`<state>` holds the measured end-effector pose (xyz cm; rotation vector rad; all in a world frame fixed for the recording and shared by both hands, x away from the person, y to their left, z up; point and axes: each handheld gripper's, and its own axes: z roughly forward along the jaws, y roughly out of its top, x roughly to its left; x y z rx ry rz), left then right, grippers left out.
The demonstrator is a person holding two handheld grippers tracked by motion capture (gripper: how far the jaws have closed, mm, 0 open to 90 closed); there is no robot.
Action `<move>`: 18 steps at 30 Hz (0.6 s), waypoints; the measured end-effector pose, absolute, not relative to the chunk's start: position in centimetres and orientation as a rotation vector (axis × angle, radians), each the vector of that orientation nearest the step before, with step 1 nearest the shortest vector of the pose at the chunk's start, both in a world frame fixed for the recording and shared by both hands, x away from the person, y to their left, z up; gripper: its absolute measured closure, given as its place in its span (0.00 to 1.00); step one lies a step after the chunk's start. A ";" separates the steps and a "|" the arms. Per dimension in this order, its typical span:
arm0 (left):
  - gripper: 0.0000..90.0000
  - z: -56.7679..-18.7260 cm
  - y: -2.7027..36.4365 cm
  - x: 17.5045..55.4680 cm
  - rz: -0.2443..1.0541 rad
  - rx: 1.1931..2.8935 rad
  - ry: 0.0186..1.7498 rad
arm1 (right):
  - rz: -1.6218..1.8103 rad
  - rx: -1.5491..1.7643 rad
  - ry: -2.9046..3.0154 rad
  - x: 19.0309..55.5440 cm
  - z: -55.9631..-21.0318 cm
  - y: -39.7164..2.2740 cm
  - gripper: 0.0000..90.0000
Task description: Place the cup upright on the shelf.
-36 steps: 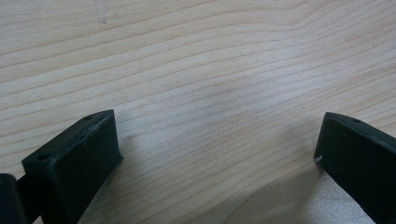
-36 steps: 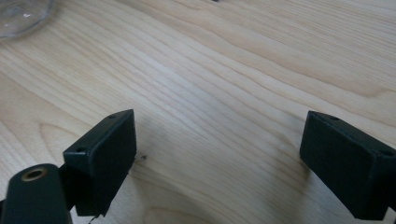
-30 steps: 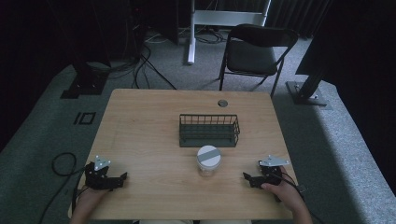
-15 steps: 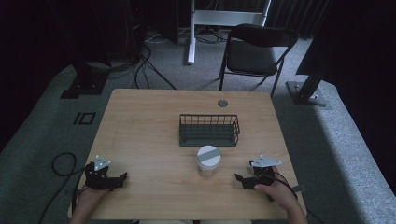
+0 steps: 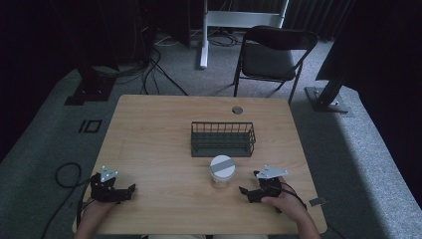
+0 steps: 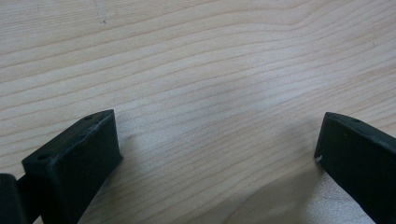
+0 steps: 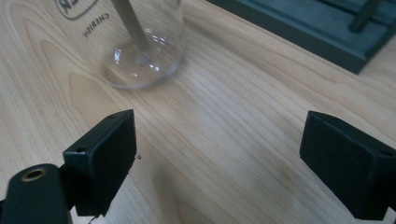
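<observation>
A clear glass jar (image 5: 222,172) with a white lid stands on the wooden table (image 5: 159,129), just in front of a dark wire basket (image 5: 222,139). My right gripper (image 5: 244,191) rests low on the table to the jar's right, open and empty, jaws toward the jar. In the right gripper view the jar's base (image 7: 140,51) lies ahead to the left and the basket's base (image 7: 322,28) at the upper right. My left gripper (image 5: 130,189) sits near the front left edge, open, with bare wood (image 6: 215,116) between its jaws.
A small round grommet (image 5: 237,110) sits at the table's far edge. A folding chair (image 5: 271,52) stands beyond the table, with cables and stand bases on the grey floor around it.
My right gripper has slid left, closer to the jar. The left gripper has stayed put.
</observation>
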<state>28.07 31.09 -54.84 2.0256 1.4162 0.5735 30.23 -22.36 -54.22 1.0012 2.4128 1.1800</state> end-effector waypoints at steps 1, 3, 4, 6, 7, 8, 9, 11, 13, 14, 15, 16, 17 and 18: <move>0.00 -54.8 31.1 28.1 0.574 2.025 1.416 | 1.186 0.999 2.414 30.2 -54.2 -22.2 0.12; 0.00 -54.8 31.1 28.1 0.574 2.025 1.416 | 1.196 0.985 2.417 30.2 -54.1 -21.9 0.12; 0.00 -54.8 31.1 28.1 0.574 2.025 1.416 | 1.200 0.983 2.419 30.2 -54.0 -21.7 0.12; 0.00 -54.8 31.1 28.1 0.574 2.026 1.416 | 1.205 0.960 2.434 30.1 -54.0 -21.2 0.12; 0.00 -54.8 31.1 28.1 0.574 2.025 1.417 | 1.206 0.955 2.434 30.1 -54.1 -21.1 0.12; 0.00 -54.8 31.1 28.1 0.574 2.025 1.417 | 1.207 0.949 2.437 30.1 -54.1 -21.0 0.12; 0.00 -54.8 31.1 28.1 0.573 2.025 1.416 | 1.208 0.949 2.436 30.1 -54.1 -20.8 0.12; 0.00 -54.8 31.1 28.1 0.574 2.026 1.416 | 1.224 0.941 2.430 30.1 -54.0 -20.5 0.12; 0.00 -54.8 31.1 28.1 0.573 2.025 1.416 | 1.232 0.932 2.423 30.1 -54.0 -20.2 0.12; 0.00 -54.8 31.1 28.1 0.574 2.025 1.417 | 1.237 0.927 2.422 30.1 -53.9 -20.0 0.12; 0.00 -54.8 31.1 28.1 0.574 2.026 1.416 | 1.245 0.923 2.420 30.1 -53.9 -19.9 0.12; 0.00 -54.8 31.1 28.1 0.574 2.026 1.416 | 1.253 0.916 2.419 30.0 -53.8 -19.7 0.12; 0.00 -54.8 31.1 28.1 0.574 2.025 1.417 | 1.260 0.912 2.416 30.0 -53.8 -19.6 0.12; 0.00 -54.8 31.1 28.1 0.574 2.026 1.416 | 1.264 0.910 2.415 30.0 -53.8 -19.5 0.12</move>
